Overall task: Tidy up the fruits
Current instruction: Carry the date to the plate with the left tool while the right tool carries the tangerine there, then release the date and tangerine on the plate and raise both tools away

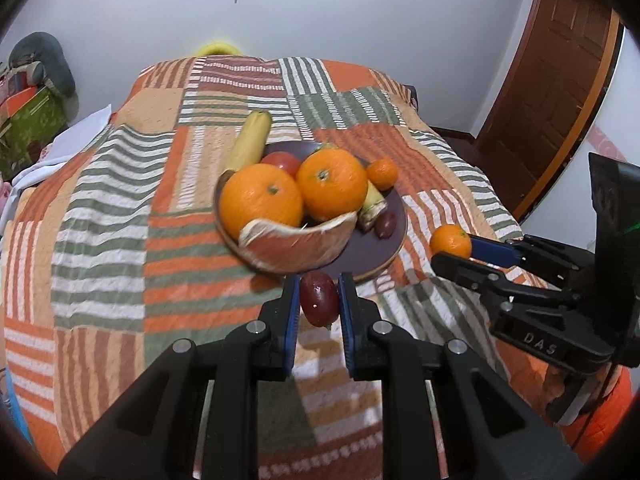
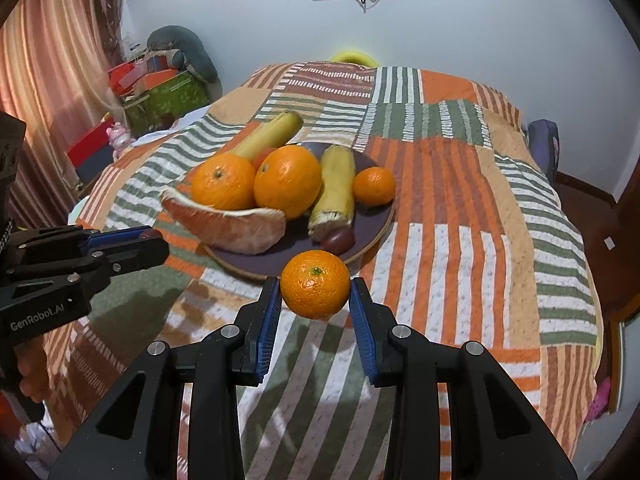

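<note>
The left gripper (image 1: 319, 304) clenches a dark red oval grape (image 1: 319, 299). The right gripper (image 2: 315, 298) grasps a small round orange mandarin (image 2: 315, 284), both near the dark purple round plate (image 2: 372, 220) of fruit.

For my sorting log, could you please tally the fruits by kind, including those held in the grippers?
Large oranges: 2
Mandarins: 2
Bananas: 2
Red grapes: 2
Tomato: 1
Pomelo wedge: 1
Total: 10

The quilt (image 2: 460, 208) is a patchwork of orange, green, brown and white stripes. The plate (image 1: 372, 252) is dark purple with a tan rim. Two large oranges (image 2: 288, 180) and the mandarins (image 2: 315, 284) are bright orange, the bananas (image 2: 334, 184) yellow, the plum (image 1: 319, 299) dark red, and the gripper pads (image 2: 269, 320) blue.
</note>
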Available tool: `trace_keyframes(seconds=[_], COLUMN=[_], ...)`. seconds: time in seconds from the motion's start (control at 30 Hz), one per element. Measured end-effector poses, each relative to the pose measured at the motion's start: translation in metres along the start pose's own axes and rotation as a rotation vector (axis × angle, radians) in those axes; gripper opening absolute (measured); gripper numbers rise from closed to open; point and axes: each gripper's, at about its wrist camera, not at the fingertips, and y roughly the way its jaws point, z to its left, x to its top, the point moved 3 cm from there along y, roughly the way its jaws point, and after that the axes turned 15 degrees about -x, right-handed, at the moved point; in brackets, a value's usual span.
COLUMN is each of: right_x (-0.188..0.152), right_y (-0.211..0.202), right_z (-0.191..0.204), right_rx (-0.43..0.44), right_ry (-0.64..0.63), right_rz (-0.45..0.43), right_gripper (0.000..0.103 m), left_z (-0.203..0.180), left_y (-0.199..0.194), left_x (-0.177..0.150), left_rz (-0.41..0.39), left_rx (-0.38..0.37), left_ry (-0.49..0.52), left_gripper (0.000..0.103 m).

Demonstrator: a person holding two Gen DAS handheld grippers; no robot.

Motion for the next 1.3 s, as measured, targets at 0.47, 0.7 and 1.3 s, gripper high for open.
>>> trace_keyframes(seconds=[0.47, 0.7, 1.3], right_x=[0.006, 0.013, 0.015], right_y=[0.035, 0.043, 0.036], right_z=[0.002, 0.006, 0.003], right_rx=[0.015, 0.039, 0.034], right_ry=[-0.035, -0.058, -0.044], right_rz=[0.030, 0.023, 0.019], right_gripper=[0.032, 0.032, 0.041], left_z=[0.003, 0.003, -0.009], left_y=[0.049, 0.052, 0.025], left_x=[0.009, 0.011, 0.014], left_rz=[0.046, 0.042, 0.000], left_rx=[-0.028, -0.042, -0.021], left_ry=[0.003, 0.006, 0.041], left_gripper=[0.018, 0.019, 0.030])
